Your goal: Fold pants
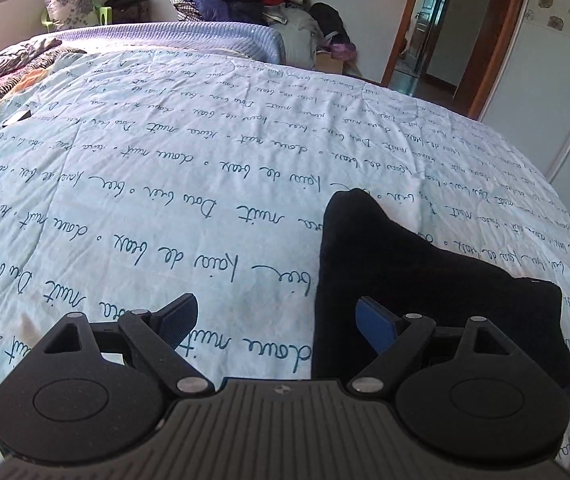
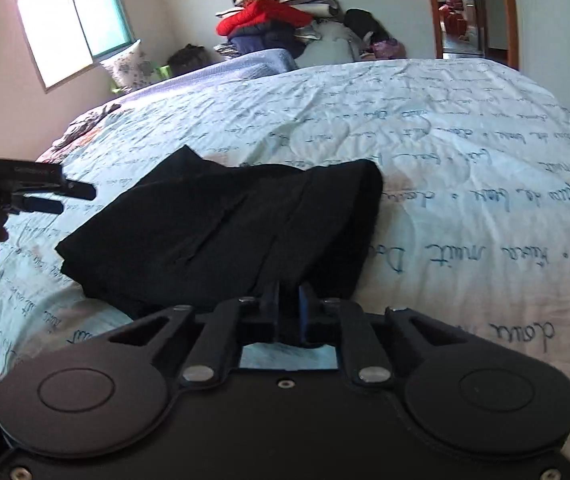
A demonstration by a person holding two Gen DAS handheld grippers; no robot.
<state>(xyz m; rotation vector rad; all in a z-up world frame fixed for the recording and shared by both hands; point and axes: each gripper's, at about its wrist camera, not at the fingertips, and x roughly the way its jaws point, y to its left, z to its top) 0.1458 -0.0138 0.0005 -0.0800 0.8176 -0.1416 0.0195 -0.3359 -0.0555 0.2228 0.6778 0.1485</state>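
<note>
Right gripper (image 2: 287, 300): blue pads drawn together, clamped on the near edge of the black pants (image 2: 229, 232). Pants: folded into a thick dark bundle, lying on the pale blue quilt (image 2: 465, 152) printed with cursive script, toward the near side of the bed; the far right corner is lifted into a hump. Left gripper (image 1: 277, 322): jaws standing wide apart, nothing between them, poised over the quilt just left of the pants (image 1: 405, 264) (in the right wrist view it shows at the far left (image 2: 59, 198), clear of the fabric). Background: heap of clothes (image 2: 273, 24) topped with a red jacket, window (image 2: 73, 24), floral pillow (image 1: 71, 4), open doorway (image 1: 433, 28).
</note>
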